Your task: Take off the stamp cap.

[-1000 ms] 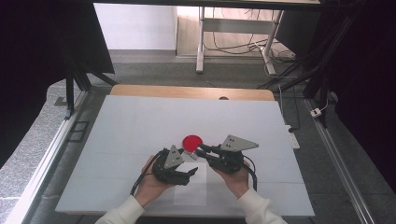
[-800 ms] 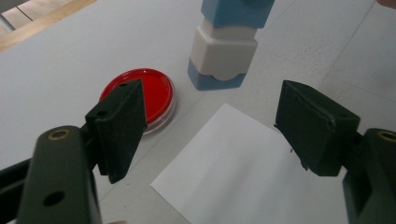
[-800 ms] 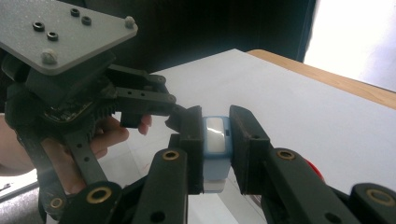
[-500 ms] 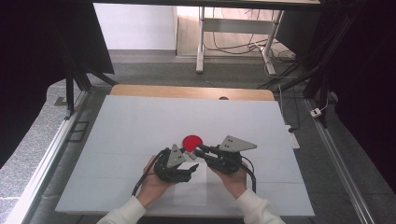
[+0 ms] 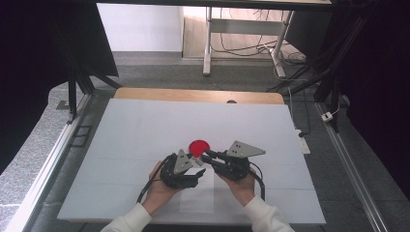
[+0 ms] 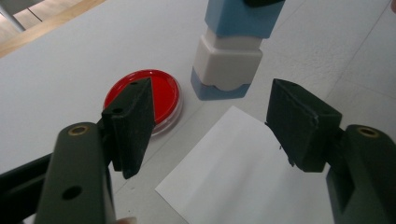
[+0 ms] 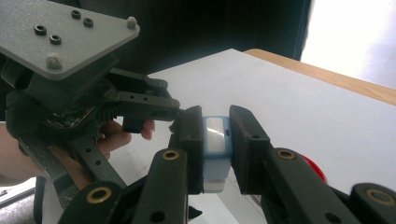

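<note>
Since a second ago, both of my hands have kept their place near the front of the table [image 5: 145,125]; what changed is my left gripper [image 6: 210,121], whose jaws have just been closing. They are released, nothing between them, pads apart above a white sheet of paper [image 6: 243,182] lying on the table. My right gripper [image 7: 216,140] is clenched on a small blue and white stamp [image 7: 215,135], gripping its blue upper part from both sides. In the left gripper view the stamp [image 6: 229,56] stands upright with its base down just beyond the far corner of the paper, just beside a round red dish [image 6: 161,93]. From above, the dish [image 5: 198,146] sits right ahead of both grippers.
</note>
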Motion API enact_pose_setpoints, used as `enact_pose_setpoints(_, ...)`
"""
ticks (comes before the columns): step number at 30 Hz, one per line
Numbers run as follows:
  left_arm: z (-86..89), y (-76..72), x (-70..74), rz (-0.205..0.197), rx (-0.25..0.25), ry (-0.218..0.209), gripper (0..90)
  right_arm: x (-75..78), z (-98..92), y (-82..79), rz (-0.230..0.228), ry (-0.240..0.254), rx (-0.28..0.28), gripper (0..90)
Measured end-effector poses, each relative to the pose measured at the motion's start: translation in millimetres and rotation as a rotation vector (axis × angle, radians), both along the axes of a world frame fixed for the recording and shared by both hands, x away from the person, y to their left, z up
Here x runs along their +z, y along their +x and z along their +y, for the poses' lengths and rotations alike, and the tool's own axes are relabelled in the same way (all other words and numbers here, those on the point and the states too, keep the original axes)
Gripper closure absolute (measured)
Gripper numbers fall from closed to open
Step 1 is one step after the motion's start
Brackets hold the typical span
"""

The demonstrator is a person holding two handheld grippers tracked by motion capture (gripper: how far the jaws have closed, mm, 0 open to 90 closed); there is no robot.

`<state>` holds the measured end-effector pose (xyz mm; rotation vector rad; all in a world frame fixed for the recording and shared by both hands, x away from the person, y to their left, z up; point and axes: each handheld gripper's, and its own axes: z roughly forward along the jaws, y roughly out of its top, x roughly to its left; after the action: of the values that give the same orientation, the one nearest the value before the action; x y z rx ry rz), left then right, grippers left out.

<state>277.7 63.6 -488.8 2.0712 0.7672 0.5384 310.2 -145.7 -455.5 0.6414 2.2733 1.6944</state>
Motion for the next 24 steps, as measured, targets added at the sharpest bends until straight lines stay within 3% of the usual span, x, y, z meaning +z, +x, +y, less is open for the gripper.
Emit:
enact_pose_setpoints(17, -3.1, 0.6, -3.3, -0.022, 0.02, 0.013, 49.8, -3.1, 2.4, -1.0, 0.008, 0.018, -0.004, 75.7)
enact_pose_setpoints(24, -4.2, 0.2, -3.9, -0.03, 0.017, 0.023, 53.0, -3.7, 2.8, -0.8, 0.011, 0.026, -0.004, 75.6)
